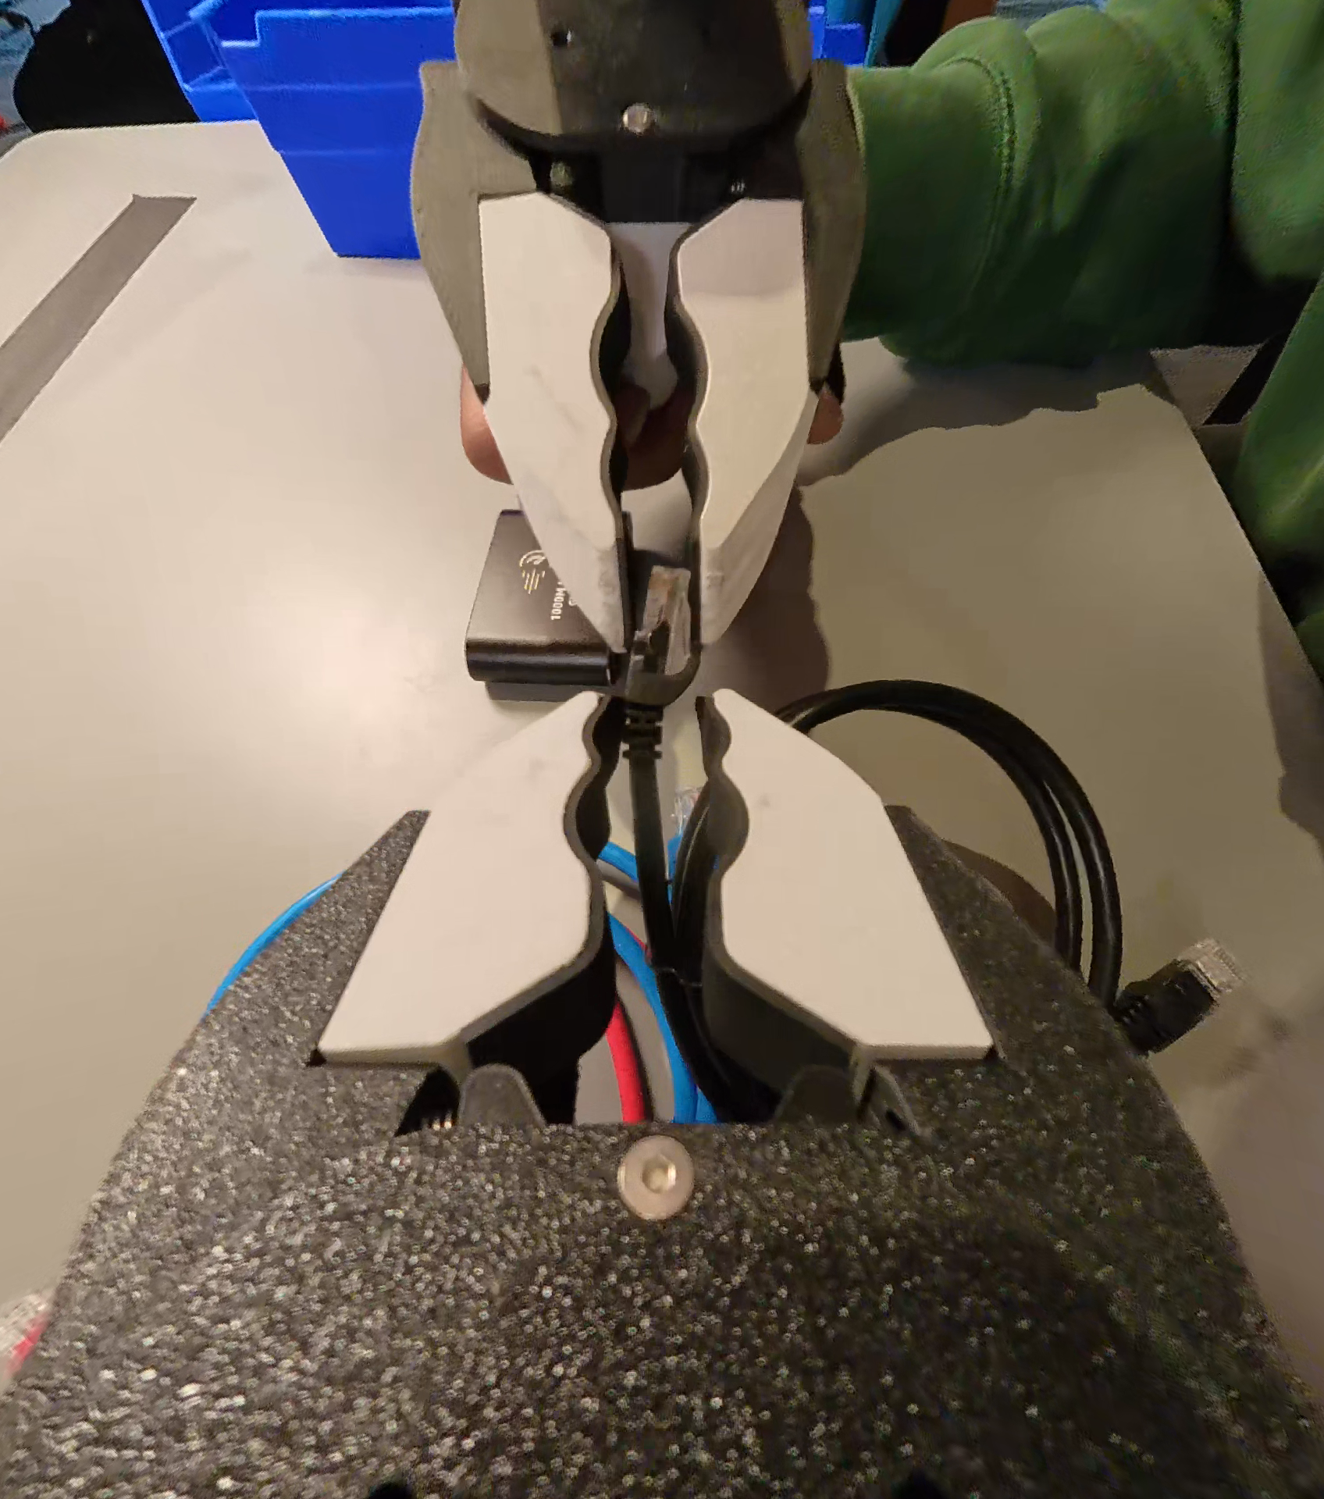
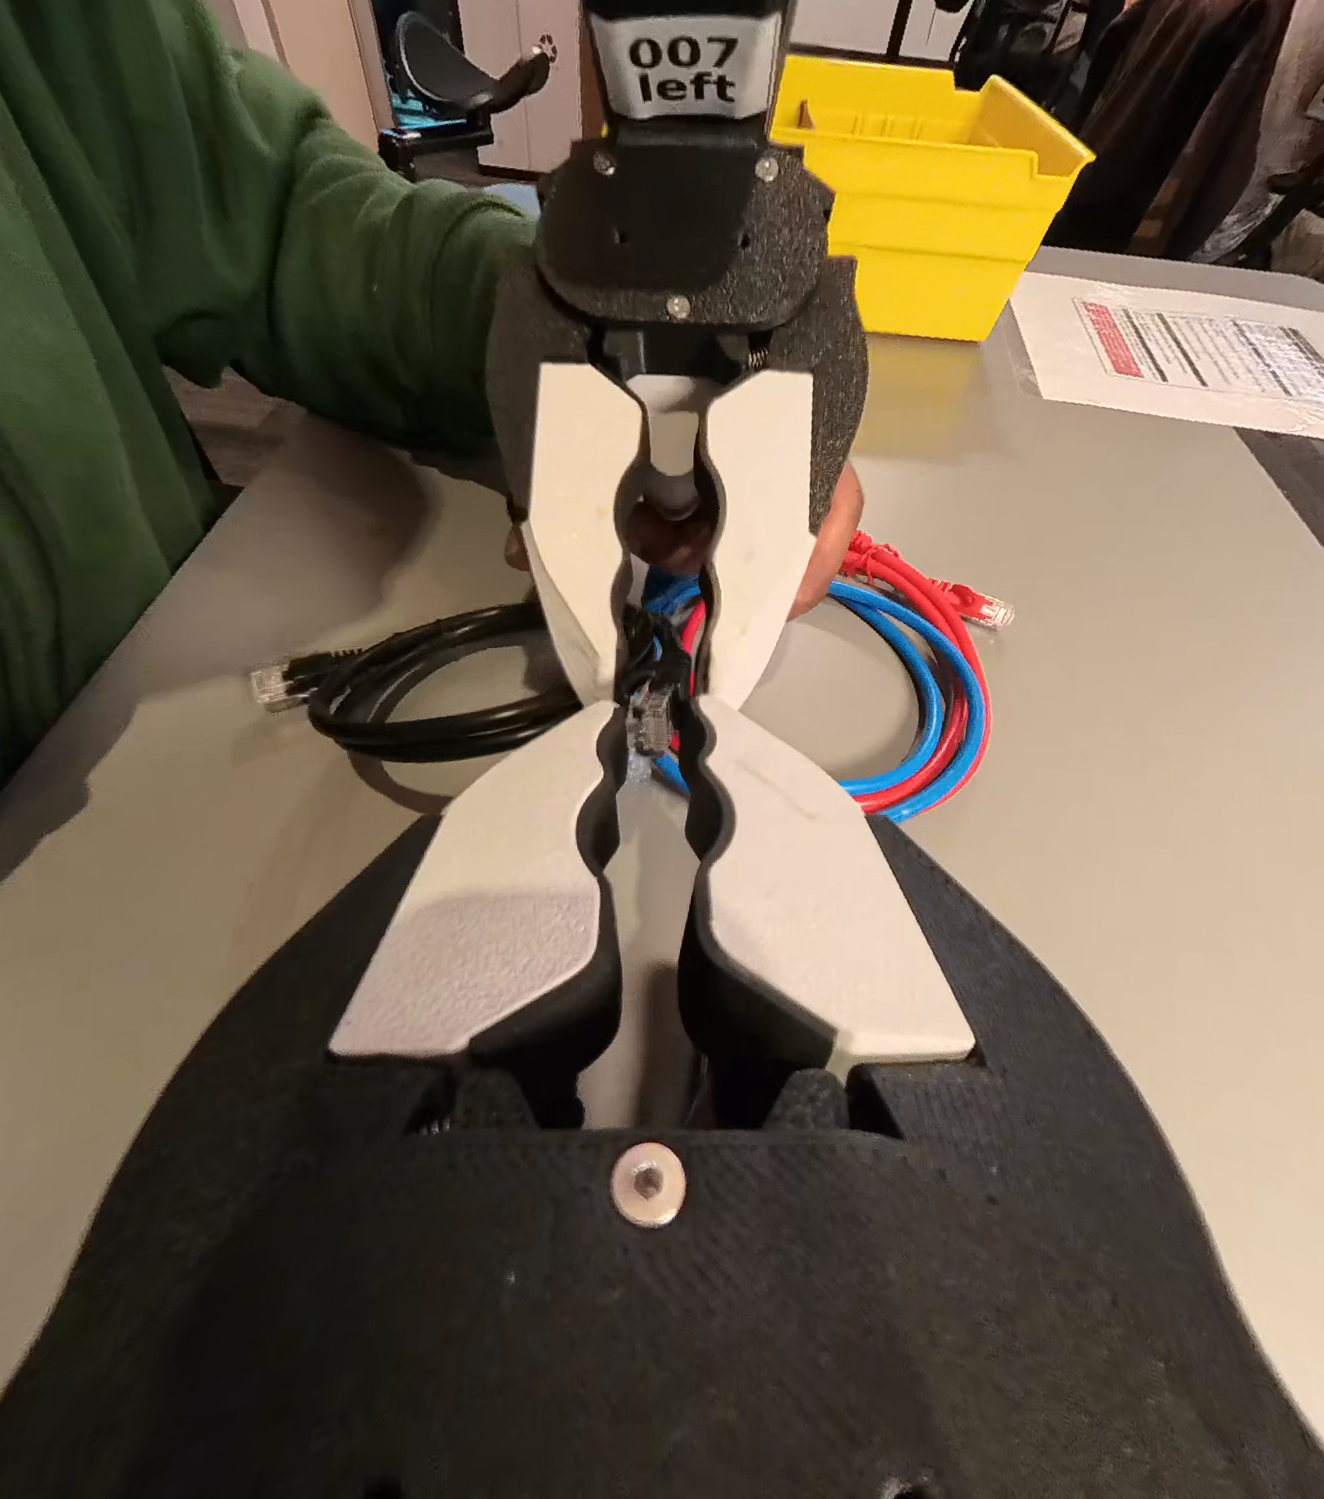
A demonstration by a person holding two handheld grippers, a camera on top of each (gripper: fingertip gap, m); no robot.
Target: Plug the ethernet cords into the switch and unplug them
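Observation:
My right gripper [image 1: 659, 649] reaches in from the far side and is shut on the clear plug [image 1: 663, 596] of the black ethernet cord [image 1: 1080, 827], holding it just over the small black switch [image 1: 529, 604] on the table. My left gripper [image 1: 651, 706] is slightly open; its fingers straddle the cord just behind the plug without touching it. In the right wrist view the plug [image 2: 646, 722] sits between my right gripper's fingertips [image 2: 651, 718], with the left gripper [image 2: 655, 681] tip to tip against it. The switch is hidden there.
Coiled blue [image 2: 926, 730] and red [image 2: 967, 697] cords lie behind the left gripper. The black cord's free plug [image 1: 1206, 973] rests near the table edge. Blue bins [image 1: 318, 122], a yellow bin [image 2: 926, 203] and a printed sheet [image 2: 1210, 357] stand around. A green sleeve [image 1: 1048, 203] holds each gripper. My left and right fingertips are right by each other.

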